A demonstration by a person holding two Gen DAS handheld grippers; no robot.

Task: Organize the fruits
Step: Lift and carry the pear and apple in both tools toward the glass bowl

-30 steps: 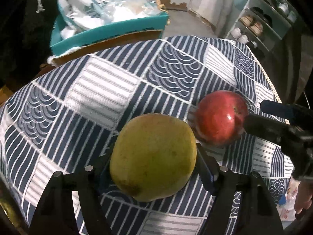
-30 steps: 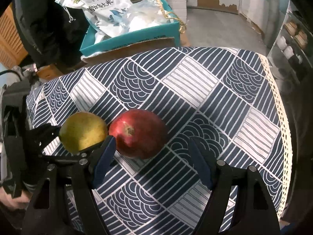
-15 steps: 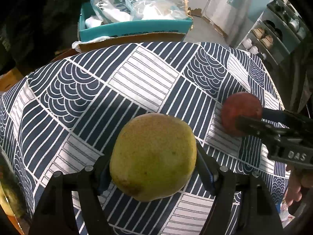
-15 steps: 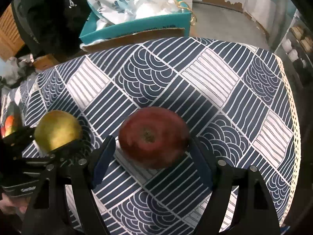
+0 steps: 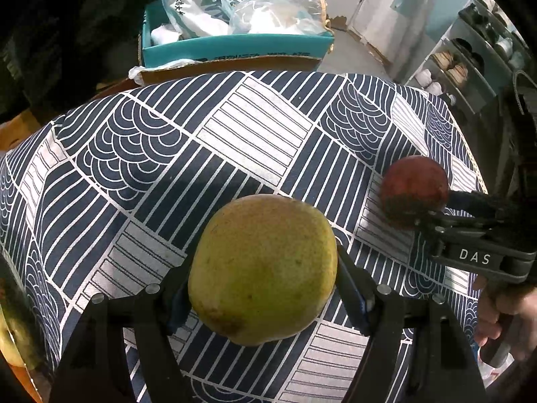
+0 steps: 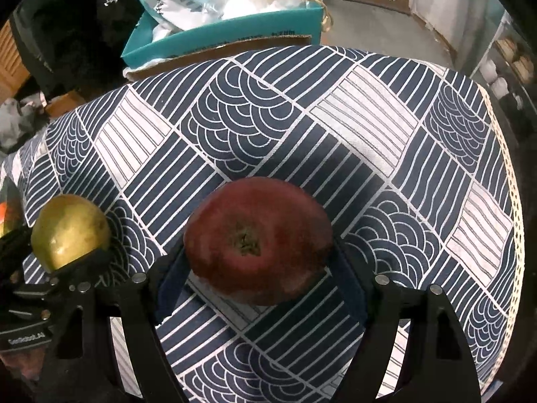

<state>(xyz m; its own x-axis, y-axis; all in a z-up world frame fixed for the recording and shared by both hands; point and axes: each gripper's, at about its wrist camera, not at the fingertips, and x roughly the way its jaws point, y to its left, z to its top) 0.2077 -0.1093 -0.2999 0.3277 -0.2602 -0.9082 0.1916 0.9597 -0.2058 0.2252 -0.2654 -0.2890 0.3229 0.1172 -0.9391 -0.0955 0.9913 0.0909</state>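
**Fruits in both grippers, clear of the cloth**

Left wrist view. Yellow-green fruit (image 5: 263, 268), pear-like, sits between the blue pads of the left gripper (image 5: 265, 297), which is about half open and closed on its flanks. The fruit looks carried above the patterned tablecloth (image 5: 201, 154), not resting on it. Far right: the red fruit (image 5: 414, 189), seemingly an apple, at the tips of the right gripper (image 5: 433, 206), with a hand (image 5: 503, 315) on the black handle below it. Beyond the cloth's far edge, a teal box (image 5: 235, 50) stuffed with white bags; metal shelving (image 5: 470, 53) far right; pale floor between.

Right wrist view. Red fruit (image 6: 258, 238) fills the near centre, calyx end towards the camera, pads of the right gripper (image 6: 260, 278) on either side. Those jaws have just been opening a little with the fruit between them; the pads look to be against its sides, though contact is partly hidden. Left, the yellow-green fruit (image 6: 71, 230) in the left gripper (image 6: 79, 258). The two fruits are well apart. A cream trim edges the cloth on the right.

Step in hand, as I judge it: transport, one fruit per hand. No bowl or tray is in view, so the destination is unclear. Next move calls for steady grips, then a level set-down before letting go; round fruit will roll.
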